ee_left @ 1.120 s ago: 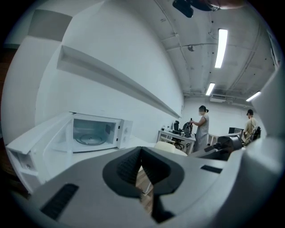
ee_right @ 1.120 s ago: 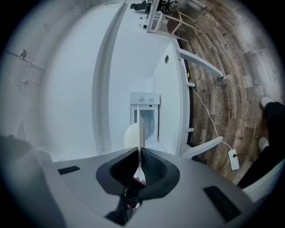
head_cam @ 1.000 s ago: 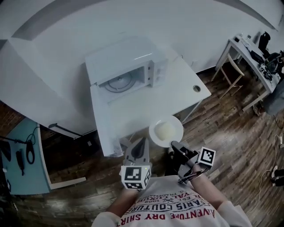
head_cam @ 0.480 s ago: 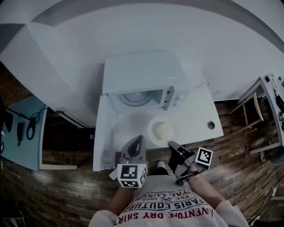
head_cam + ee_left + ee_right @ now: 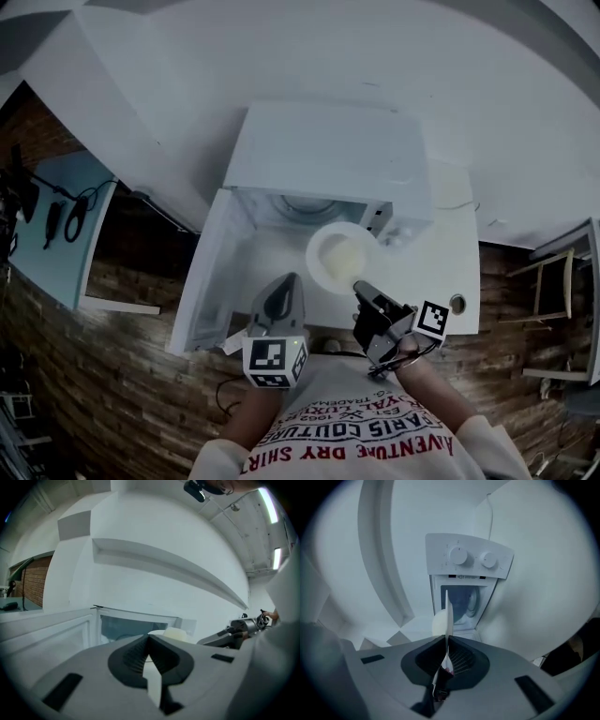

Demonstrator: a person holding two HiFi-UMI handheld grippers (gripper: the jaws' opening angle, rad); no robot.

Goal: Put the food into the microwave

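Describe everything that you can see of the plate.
The plate is round, white and shallow, ceramic or plastic by its look. A pale lump of food lies in its middle. The right gripper is shut on its near rim and holds it about level, in front of the open microwave. In the right gripper view the plate shows edge-on between the jaws. Whether it touches the table cannot be told.
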